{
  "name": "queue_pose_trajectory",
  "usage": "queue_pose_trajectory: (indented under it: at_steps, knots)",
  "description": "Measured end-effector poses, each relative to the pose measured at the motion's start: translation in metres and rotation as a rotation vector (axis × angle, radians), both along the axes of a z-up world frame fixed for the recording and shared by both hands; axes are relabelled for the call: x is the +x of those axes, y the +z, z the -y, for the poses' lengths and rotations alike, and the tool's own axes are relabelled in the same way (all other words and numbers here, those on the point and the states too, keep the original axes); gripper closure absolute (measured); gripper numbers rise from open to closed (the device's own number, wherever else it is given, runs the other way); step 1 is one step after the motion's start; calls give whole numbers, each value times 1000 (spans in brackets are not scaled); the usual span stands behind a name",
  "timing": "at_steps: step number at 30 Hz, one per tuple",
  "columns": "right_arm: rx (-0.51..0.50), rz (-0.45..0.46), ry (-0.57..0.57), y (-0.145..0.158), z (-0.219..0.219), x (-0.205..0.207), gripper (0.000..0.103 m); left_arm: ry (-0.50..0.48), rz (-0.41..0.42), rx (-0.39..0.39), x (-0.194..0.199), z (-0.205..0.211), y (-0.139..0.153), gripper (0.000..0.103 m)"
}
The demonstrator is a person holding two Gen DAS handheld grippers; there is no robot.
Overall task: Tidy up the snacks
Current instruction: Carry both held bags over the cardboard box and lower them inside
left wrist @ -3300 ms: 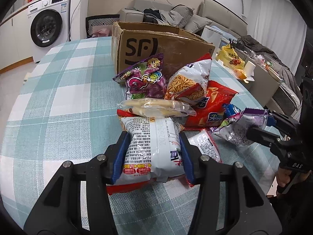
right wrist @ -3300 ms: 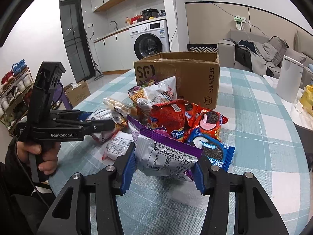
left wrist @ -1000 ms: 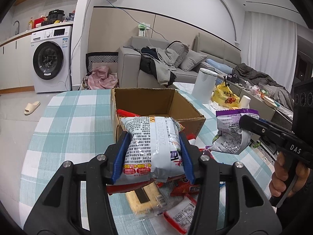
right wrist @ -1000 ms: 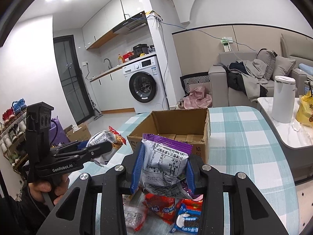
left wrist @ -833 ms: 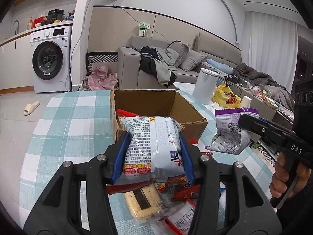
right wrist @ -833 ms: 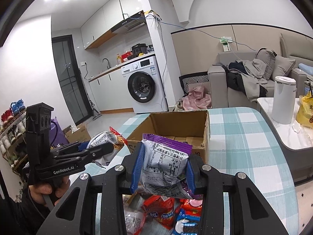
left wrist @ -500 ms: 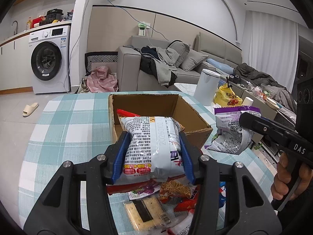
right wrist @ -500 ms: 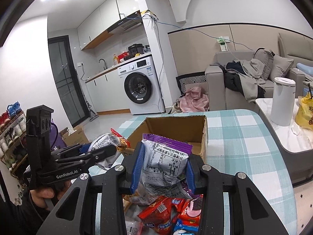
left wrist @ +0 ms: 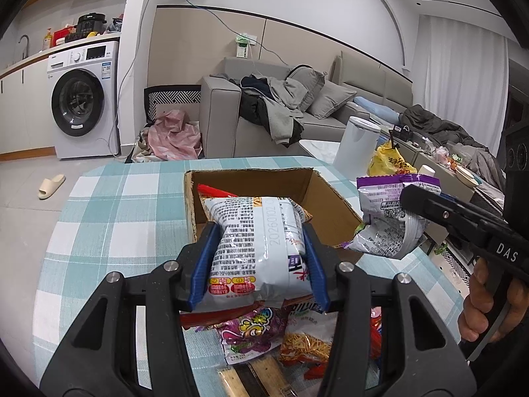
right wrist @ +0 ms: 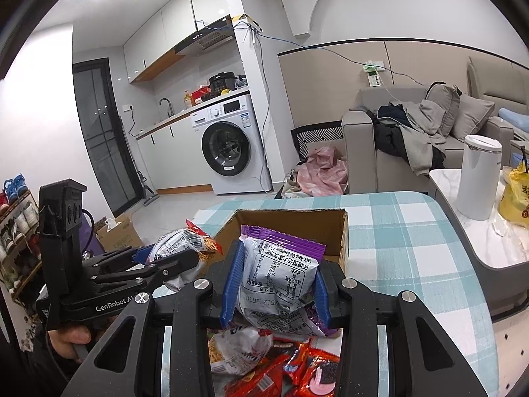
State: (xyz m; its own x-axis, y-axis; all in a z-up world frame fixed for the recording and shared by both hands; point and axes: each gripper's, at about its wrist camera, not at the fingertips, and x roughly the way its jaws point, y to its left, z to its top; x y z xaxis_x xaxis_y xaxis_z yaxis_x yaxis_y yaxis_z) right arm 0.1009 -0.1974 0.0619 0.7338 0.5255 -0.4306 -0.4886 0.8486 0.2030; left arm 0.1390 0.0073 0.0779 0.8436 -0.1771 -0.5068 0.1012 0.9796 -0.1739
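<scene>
My left gripper (left wrist: pixel 258 261) is shut on a white snack bag (left wrist: pixel 258 248) with a red edge and holds it in the air at the near rim of the open cardboard box (left wrist: pixel 327 198). My right gripper (right wrist: pixel 274 284) is shut on a purple-topped silver snack bag (right wrist: pixel 277 271), held above the pile in front of the same box (right wrist: pixel 344 231). Each gripper shows in the other's view: the right one (left wrist: pixel 383 218) with its purple bag at the box's right, the left one (right wrist: pixel 178 258) with its bag at the box's left.
Loose snack bags (left wrist: pixel 251 334) lie on the teal checked tablecloth (left wrist: pixel 125 205) below both grippers, with more red packs (right wrist: pixel 291 364) in the right wrist view. A white bin (right wrist: pixel 476 178), a sofa (left wrist: pixel 231 125) and a washing machine (right wrist: pixel 228 145) stand beyond the table.
Both grippers lifted their bags off the table and carried them forward toward the box. The snack pile has slid lower in both views and the box's open top has come closer.
</scene>
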Motion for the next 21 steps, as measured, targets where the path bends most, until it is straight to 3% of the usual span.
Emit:
queue_pose_trajectory:
  at_steps: [21]
  knots:
    - [-60, -19, -31, -9, -19, 54, 65, -7, -52, 21, 66, -6, -18, 56]
